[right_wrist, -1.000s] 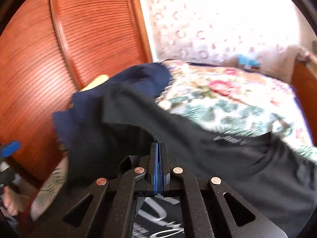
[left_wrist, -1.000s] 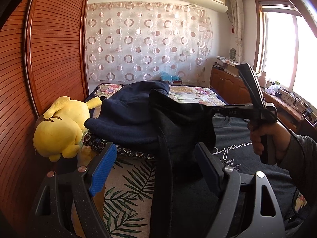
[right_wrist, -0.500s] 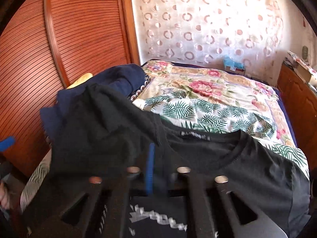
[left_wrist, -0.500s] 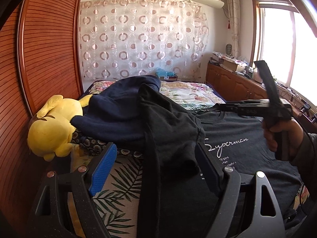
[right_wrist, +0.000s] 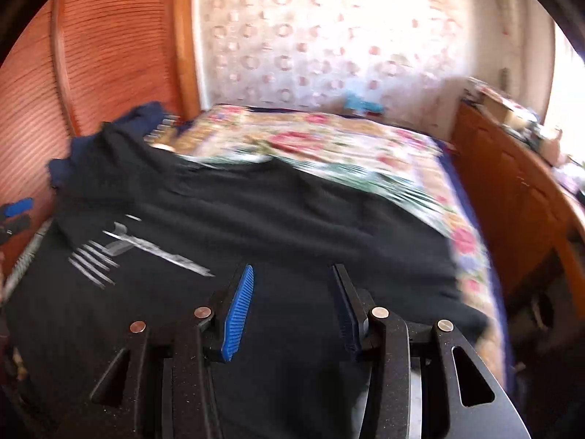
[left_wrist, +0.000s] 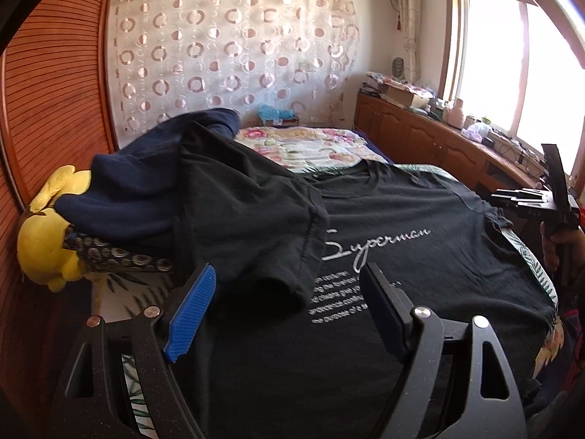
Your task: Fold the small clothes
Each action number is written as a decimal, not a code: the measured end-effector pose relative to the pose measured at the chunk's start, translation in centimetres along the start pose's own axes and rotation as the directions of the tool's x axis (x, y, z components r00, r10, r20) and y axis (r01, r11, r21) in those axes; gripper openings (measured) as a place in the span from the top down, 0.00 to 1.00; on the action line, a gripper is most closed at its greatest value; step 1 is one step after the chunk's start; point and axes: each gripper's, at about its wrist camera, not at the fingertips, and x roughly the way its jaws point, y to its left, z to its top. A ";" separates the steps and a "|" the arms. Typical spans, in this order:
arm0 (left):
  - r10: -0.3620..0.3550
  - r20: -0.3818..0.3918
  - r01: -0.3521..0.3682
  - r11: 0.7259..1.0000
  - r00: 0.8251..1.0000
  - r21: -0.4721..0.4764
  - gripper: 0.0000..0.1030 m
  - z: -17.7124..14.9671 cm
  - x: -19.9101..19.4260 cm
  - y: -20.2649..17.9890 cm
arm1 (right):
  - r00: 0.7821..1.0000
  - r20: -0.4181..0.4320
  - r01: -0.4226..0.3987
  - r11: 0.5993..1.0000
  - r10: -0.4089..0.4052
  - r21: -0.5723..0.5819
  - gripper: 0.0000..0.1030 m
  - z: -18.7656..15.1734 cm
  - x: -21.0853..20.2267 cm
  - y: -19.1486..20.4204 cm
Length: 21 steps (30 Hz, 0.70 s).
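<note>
Hand-held gripper (left_wrist: 287, 289) above soft black T-shirt (left_wrist: 420, 256)

Both wrist views — low over bed (left_wrist: 321, 146).

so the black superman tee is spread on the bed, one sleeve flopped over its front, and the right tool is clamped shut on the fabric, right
Not quite: the right tool is open, with its blue pads apart and no fabric between them, as the right wrist view shows. The rest holds: the black Superman tee lies spread on the bed, with one sleeve flopped over its front.
</note>
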 end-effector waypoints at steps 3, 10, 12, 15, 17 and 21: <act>-0.020 -0.051 0.021 0.999 0.999 0.028 0.21 -0.2 1.4 -1.4 | 0.997 -0.031 0.070 0.995 -0.068 0.066 0.56 -1.4 0.0 -4.0; -0.043 -0.142 0.051 0.997 0.989 0.058 0.21 -0.9 3.8 -3.3 | 0.985 -0.145 0.125 0.972 -0.096 0.200 0.54 -4.0 1.9 -9.1; -0.049 -0.159 0.059 0.996 0.986 0.062 0.21 -1.0 4.3 -3.6 | 0.985 -0.159 0.107 0.968 -0.072 0.225 0.54 -4.3 2.5 -9.7; -0.049 -0.178 0.062 0.996 0.983 0.071 0.21 -0.9 5.0 -4.0 | 0.985 -0.163 0.089 0.964 -0.049 0.250 0.54 -3.7 3.1 -10.6; -0.054 -0.199 0.070 0.995 0.978 0.072 0.21 -0.9 5.6 -4.2 | 0.986 -0.164 0.073 0.959 -0.028 0.274 0.54 -3.5 3.5 -11.8; -0.051 -0.220 0.070 0.994 0.974 0.081 0.21 -0.8 6.5 -4.6 | 0.987 -0.163 0.042 0.951 0.009 0.308 0.53 -3.6 3.4 -13.1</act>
